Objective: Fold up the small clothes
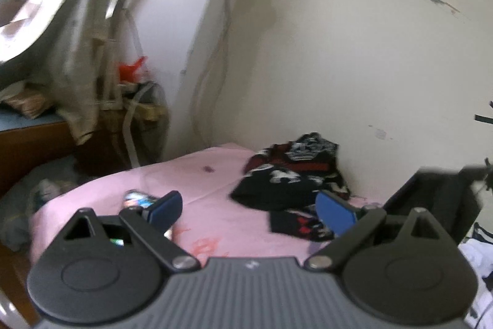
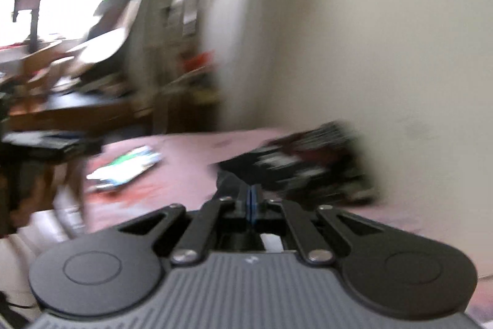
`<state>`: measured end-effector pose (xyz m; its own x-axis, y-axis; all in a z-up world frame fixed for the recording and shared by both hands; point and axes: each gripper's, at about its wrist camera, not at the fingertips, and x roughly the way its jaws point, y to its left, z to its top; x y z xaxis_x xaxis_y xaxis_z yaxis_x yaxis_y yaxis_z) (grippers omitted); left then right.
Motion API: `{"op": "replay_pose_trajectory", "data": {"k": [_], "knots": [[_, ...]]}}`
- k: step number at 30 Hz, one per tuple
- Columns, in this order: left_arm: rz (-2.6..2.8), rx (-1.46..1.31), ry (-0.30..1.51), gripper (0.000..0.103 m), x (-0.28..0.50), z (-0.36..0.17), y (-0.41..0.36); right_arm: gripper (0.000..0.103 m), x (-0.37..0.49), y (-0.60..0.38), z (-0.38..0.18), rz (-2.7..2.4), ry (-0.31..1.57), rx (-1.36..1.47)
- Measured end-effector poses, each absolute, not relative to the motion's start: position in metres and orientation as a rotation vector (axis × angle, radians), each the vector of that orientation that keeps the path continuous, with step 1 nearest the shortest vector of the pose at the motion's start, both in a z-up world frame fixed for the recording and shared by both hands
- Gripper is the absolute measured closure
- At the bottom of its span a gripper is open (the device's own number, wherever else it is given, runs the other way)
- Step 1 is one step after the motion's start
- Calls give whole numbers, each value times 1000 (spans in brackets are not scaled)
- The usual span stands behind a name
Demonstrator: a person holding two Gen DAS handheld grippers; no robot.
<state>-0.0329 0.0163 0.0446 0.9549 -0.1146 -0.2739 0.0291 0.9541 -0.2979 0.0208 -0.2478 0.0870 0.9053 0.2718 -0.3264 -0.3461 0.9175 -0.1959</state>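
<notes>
A heap of black, red and white patterned small clothes (image 1: 292,174) lies on the pink sheet (image 1: 200,174) against the wall. A smaller dark patterned piece (image 1: 295,225) lies flat in front of the heap. My left gripper (image 1: 251,211) hovers over the near part of the sheet, open, with its blue pads (image 1: 166,208) wide apart and nothing between them. In the blurred right wrist view my right gripper (image 2: 251,199) is shut, pads pressed together, with no cloth visible between them. It points toward the same heap (image 2: 308,165) from above the sheet.
A colourful packet (image 1: 135,198) lies on the sheet's left part. A black object (image 1: 431,196) stands at the right edge, with white patterned cloth (image 1: 477,261) below it. The cream wall (image 1: 339,67) bounds the far side. Cluttered furniture and hanging cloth (image 1: 77,67) fill the left.
</notes>
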Motion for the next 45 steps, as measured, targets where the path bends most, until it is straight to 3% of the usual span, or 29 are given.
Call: {"op": "replay_pose_trajectory", "data": {"k": [6, 13, 18, 22, 27, 28, 29, 30, 31, 38, 41, 45], "knots": [[-217, -205, 285, 6, 29, 70, -58, 103, -36, -340, 96, 213, 249, -249], [-351, -147, 399, 6, 107, 57, -158, 103, -92, -388, 14, 481, 422, -232], [-367, -174, 503, 7, 132, 17, -189, 80, -48, -433, -8, 369, 461, 3], [-362, -229, 549, 7, 138, -12, -183, 75, 31, -444, -32, 269, 559, 207], [-359, -313, 531, 7, 140, -28, -157, 52, 127, -408, -71, 309, 722, 310], [-357, -327, 526, 7, 141, -30, -152, 52, 140, -399, -78, 313, 770, 310], [-358, -338, 523, 7, 142, -32, -149, 56, 150, -393, -84, 318, 824, 305], [-363, -350, 516, 7, 143, -34, -146, 87, 157, -388, -84, 316, 860, 284], [-371, -359, 508, 7, 143, -35, -144, 98, 160, -385, -77, 318, 855, 254], [-407, -327, 480, 7, 143, -35, -146, 100, 215, -386, 12, 37, 532, -38], [-402, -303, 470, 7, 140, -35, -147, 100, 247, -393, 6, 55, 664, 107], [-414, -292, 465, 7, 138, -34, -149, 99, 206, -394, -15, 220, 772, 253]]}}
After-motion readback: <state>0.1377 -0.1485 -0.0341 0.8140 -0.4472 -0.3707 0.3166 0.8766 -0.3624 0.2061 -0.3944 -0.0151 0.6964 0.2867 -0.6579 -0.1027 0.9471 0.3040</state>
